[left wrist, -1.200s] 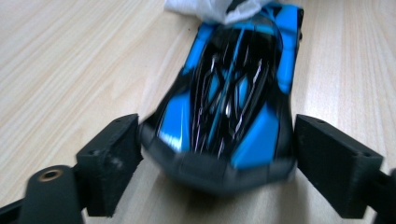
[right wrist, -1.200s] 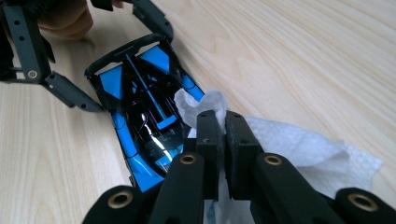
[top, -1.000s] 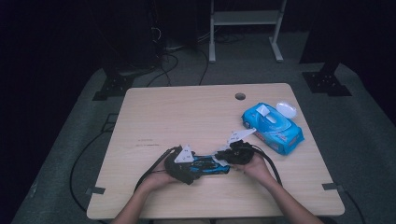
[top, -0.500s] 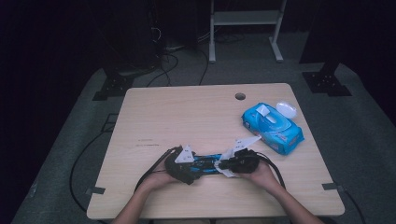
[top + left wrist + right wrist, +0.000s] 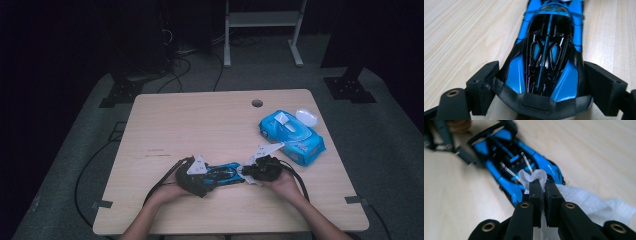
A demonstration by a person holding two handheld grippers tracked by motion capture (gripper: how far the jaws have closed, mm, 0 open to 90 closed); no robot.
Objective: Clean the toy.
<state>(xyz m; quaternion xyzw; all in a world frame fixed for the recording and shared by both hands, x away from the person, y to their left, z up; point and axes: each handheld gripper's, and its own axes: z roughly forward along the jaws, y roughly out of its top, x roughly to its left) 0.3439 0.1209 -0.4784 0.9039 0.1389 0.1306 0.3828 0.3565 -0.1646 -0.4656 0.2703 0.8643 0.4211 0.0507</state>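
1. Glossy blue-and-black plastic makes up the toy car [image 5: 547, 57], and we judge it light, stiff and slippery, with thin fins and edges that could snap under a hard squeeze.
2. We see it lying flat on the wooden table [image 5: 200, 125], near the front edge, between our two grippers.
3. Our left gripper [image 5: 541, 82] clamps one end of the car across its width, jaws pressed against both flanks; those broad sides look like the safest place to hold it, and the jaws have just been closing a little on it.
4. Our right gripper [image 5: 541, 195] is clenched on a soft white wipe [image 5: 584, 200], whose bunched tip sits at the other end of the car, probably touching it, though that end is blurred.
5. The wipe is limp, so it should follow the curved shell without scratching it.
6. Bare wood lies open to the left and ahead of the car.
7. A blue wipes pack [image 5: 292, 132] sits well apart to the right, beside a small clear lid [image 5: 306, 117].
8. The table's front edge is close behind our hands, so strokes should run along it.
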